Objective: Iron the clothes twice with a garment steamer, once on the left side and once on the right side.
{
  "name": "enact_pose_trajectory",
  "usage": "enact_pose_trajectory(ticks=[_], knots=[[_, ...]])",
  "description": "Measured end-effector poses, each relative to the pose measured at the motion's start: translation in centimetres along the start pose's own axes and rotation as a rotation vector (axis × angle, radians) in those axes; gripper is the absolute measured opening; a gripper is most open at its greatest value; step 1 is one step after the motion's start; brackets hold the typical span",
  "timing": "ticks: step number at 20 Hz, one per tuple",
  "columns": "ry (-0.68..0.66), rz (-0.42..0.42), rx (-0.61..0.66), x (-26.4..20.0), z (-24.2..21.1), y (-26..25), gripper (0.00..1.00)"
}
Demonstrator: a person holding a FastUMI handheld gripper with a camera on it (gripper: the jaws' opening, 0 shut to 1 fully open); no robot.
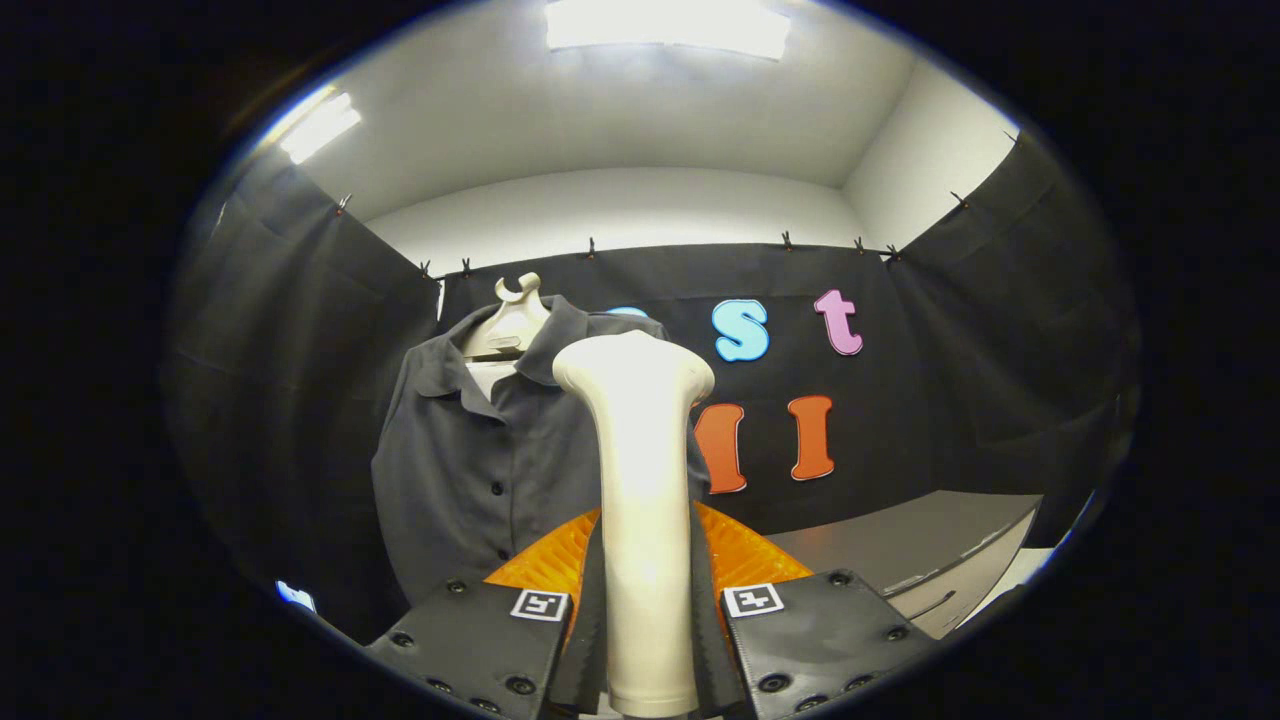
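Where the black cloth wall hangs at the left, a dark grey button-up shirt (470,470) is seen on a cream hanger (510,325). Just right of it, overlapping its edge, a cream garment steamer (640,480) is held upright, clenched between both fingers of the claw (645,610). Further right, a grey desk (920,550) is seen.

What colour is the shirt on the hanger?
Dark grey, with dark buttons; the shirt shows best in the gripper view.
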State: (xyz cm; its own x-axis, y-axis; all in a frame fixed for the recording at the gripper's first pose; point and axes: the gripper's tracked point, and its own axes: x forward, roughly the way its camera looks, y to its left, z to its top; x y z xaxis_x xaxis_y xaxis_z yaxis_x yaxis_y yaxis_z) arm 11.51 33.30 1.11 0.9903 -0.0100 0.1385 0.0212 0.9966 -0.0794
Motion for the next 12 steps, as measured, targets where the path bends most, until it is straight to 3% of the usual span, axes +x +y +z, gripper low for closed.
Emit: enact_pose_trajectory(ticks=[12], knots=[[0.031, 0.056, -0.057, 6.2, -3.9, 7.5, 0.42]])
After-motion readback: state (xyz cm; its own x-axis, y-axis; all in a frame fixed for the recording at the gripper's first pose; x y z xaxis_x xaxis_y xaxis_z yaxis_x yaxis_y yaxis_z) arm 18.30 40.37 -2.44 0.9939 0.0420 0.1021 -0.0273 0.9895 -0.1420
